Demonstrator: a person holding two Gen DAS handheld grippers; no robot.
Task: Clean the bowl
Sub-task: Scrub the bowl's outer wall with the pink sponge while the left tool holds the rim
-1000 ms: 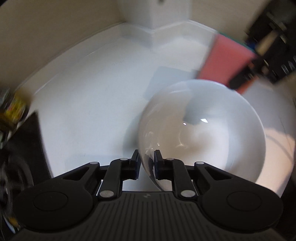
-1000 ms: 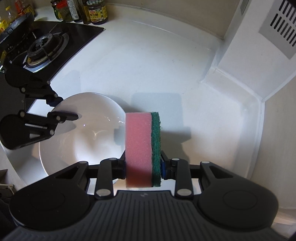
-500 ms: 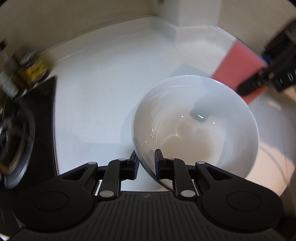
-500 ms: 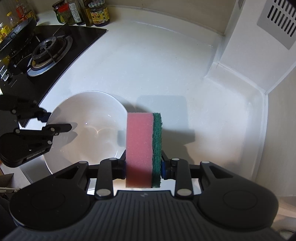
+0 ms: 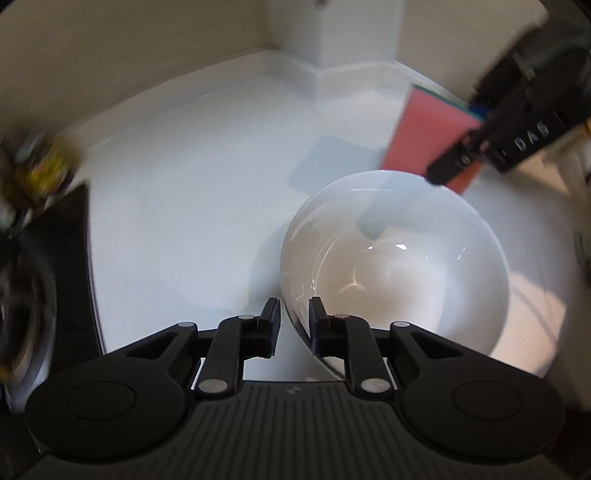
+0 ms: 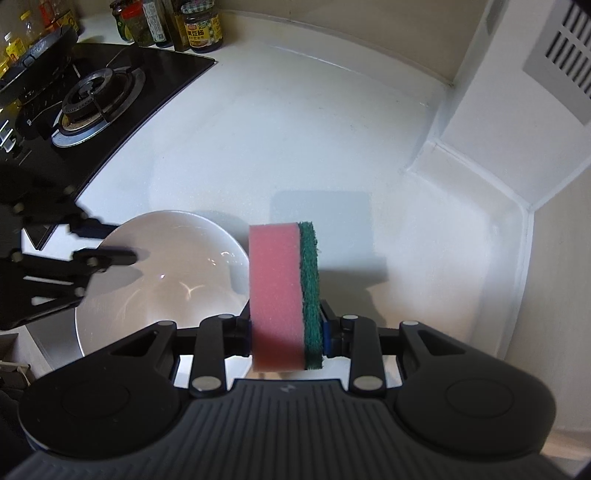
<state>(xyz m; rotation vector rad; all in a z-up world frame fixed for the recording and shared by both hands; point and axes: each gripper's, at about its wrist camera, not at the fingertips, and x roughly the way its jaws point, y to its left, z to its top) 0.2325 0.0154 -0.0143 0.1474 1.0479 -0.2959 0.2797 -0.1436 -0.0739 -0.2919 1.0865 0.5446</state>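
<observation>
With the left gripper point(image 5: 293, 325) clamped on the rim of the glossy white ceramic bowl point(image 5: 395, 273), now swung slightly on the white countertop point(image 6: 295, 147), the right gripper point(image 6: 286, 332) stays clenched on the pink-and-green sponge point(image 6: 282, 295) beside it, so scrubbing has not begun.

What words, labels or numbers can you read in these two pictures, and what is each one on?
"DAS": white letters on the black right gripper holding the pink and green sponge, partly blurred.
Yellow label on the dark glass jar by the black gas stove: characters too small to read.
Other bottles: labels unreadable.
White ceramic bowl: no text.
</observation>
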